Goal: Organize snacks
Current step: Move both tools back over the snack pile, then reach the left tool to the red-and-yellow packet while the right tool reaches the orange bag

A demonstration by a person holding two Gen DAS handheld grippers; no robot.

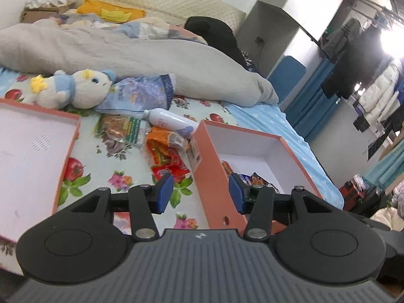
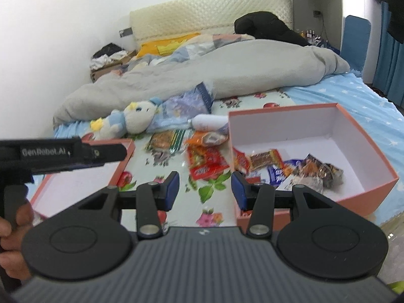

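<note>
1. Both grippers hovered over a floral bedsheet (image 2: 222,181), jaws apart and empty: left gripper (image 1: 201,193), right gripper (image 2: 205,189).
2. Loose snack packets (image 2: 207,162) lay between an orange box (image 2: 373,149) holding several wrapped snacks (image 2: 310,170) and its lid (image 1: 38,151).
3. A plush toy (image 1: 78,91) rested behind.

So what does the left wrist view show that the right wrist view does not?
Only the left wrist view: clothes on a rack by the bright window. Only the right wrist view: the left gripper from the side, the hand holding it, and the snack packets in the box seen clearly. Both: the orange box, plush toy, white bottle and red packet.
</note>
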